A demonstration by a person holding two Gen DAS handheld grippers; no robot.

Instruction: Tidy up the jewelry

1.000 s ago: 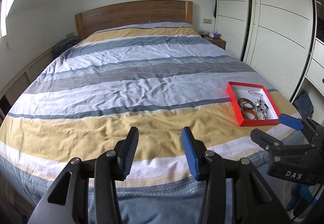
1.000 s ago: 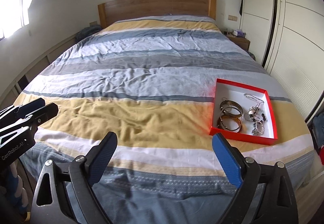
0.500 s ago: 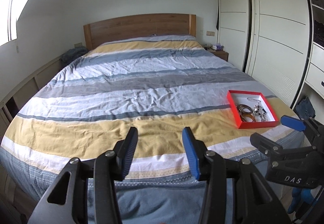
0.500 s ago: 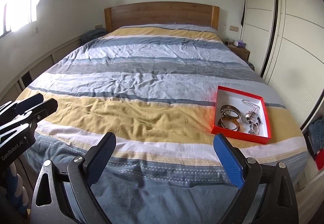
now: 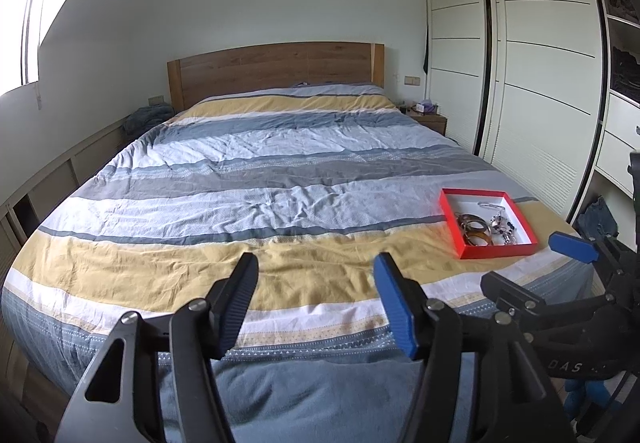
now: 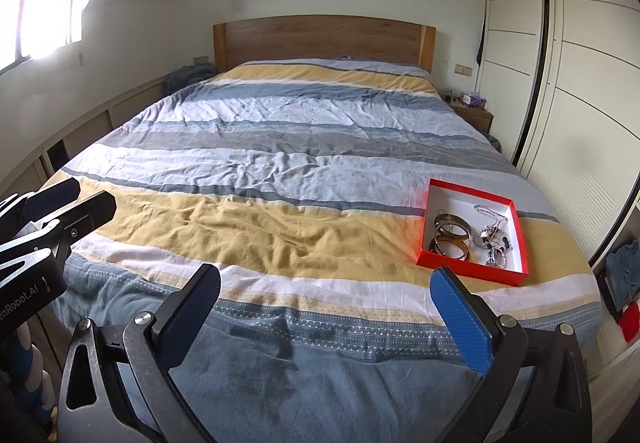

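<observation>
A red box (image 5: 498, 252) (image 6: 424, 227) with a white inside lies on the striped bedspread near the bed's right foot corner. It holds bangles (image 5: 473, 231) (image 6: 450, 237) and silver beaded chains (image 5: 503, 227) (image 6: 493, 239). My left gripper (image 5: 316, 285) is open and empty, above the foot edge of the bed, left of the box. My right gripper (image 6: 326, 305) is open and empty, wide apart, just short of the box. Each gripper shows in the other's view, the right one (image 5: 532, 267) and the left one (image 6: 76, 203).
The bed (image 6: 280, 163) with a wooden headboard (image 6: 320, 39) fills the room's middle. White sliding wardrobe doors (image 5: 540, 83) run along the right. A nightstand (image 6: 474, 111) stands at the far right of the headboard. Low cabinets (image 6: 80, 135) line the left wall.
Both grippers have pulled back and tilted up from the bed. The box looks farther away. The jaws stay open and empty.
</observation>
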